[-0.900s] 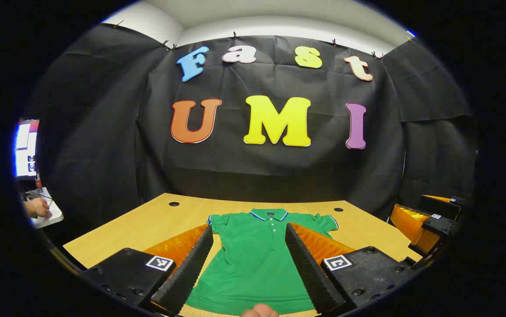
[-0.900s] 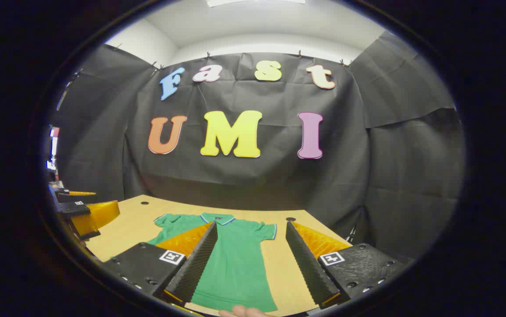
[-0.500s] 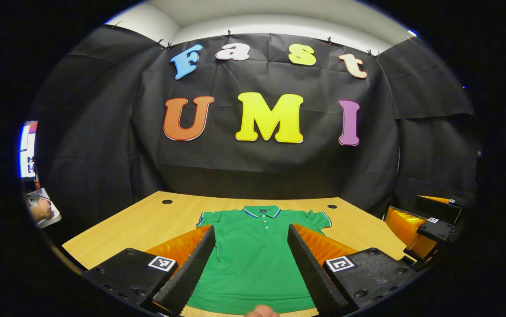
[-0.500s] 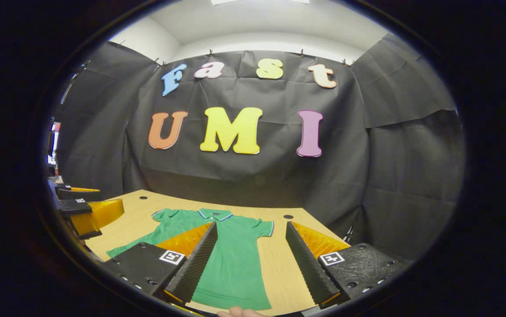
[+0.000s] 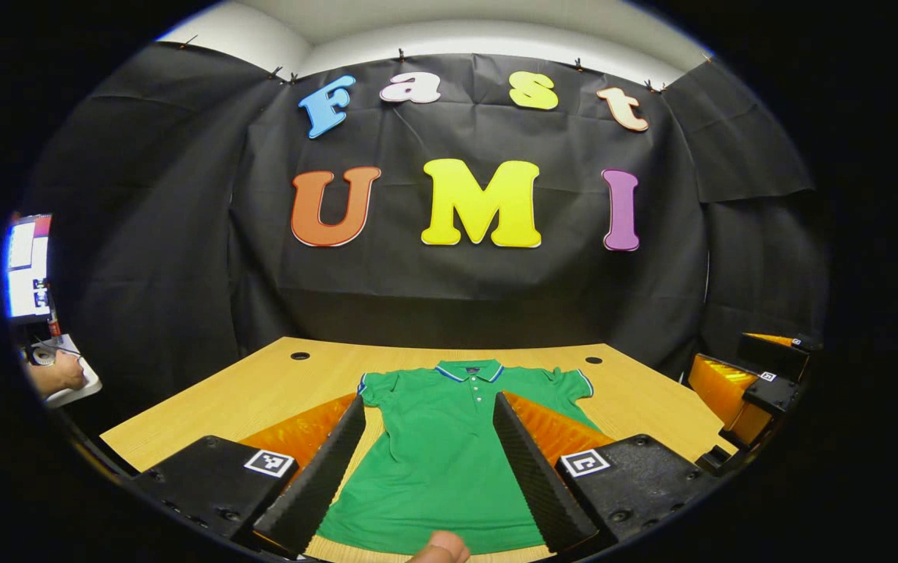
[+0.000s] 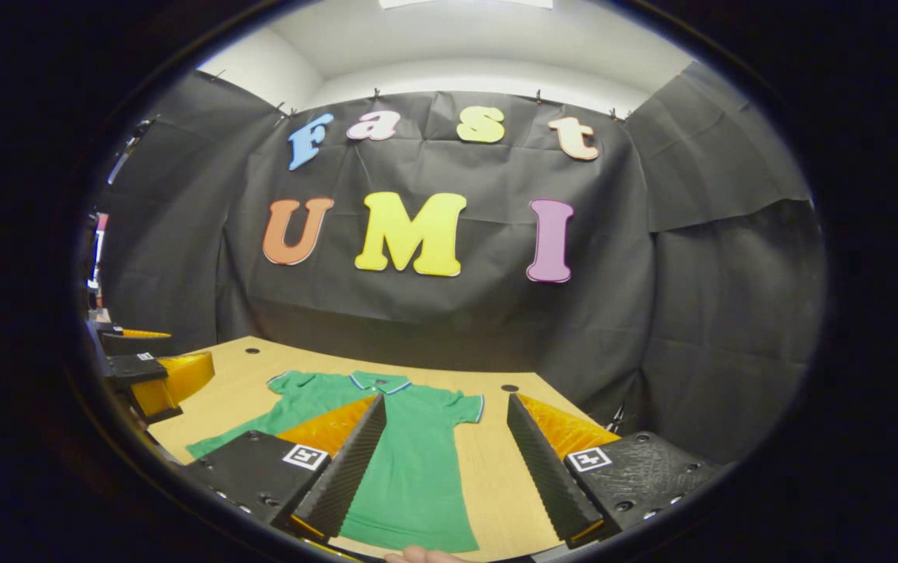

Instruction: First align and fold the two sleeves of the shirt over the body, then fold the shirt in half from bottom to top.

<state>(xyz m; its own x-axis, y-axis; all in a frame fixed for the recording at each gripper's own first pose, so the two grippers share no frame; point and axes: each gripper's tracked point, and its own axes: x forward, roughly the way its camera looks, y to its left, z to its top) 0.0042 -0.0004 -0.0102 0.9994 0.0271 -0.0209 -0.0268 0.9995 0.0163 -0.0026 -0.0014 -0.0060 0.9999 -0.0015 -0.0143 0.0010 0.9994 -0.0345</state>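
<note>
A green short-sleeved polo shirt with a blue-trimmed collar [image 5: 449,446] lies flat and unfolded on the light wooden table [image 5: 261,391], collar toward the black cloth wall and hem toward the near edge. Both sleeves are spread out to the sides, not yet folded over the body.

In the left gripper view, the left gripper [image 5: 417,407] hangs above the shirt's middle with its two fingers spread wide apart and nothing between them; the shirt fills the gap from 12 to 6 o'clock. The right gripper [image 5: 745,387] shows at 3 o'clock, off the table's right edge.

In the right gripper view, the right gripper [image 6: 445,407] is likewise spread wide and empty, with the shirt [image 6: 409,461] lying toward 7 o'clock and bare table [image 6: 503,485] at 6. The left gripper [image 6: 155,375] sits at 9 o'clock.
</note>
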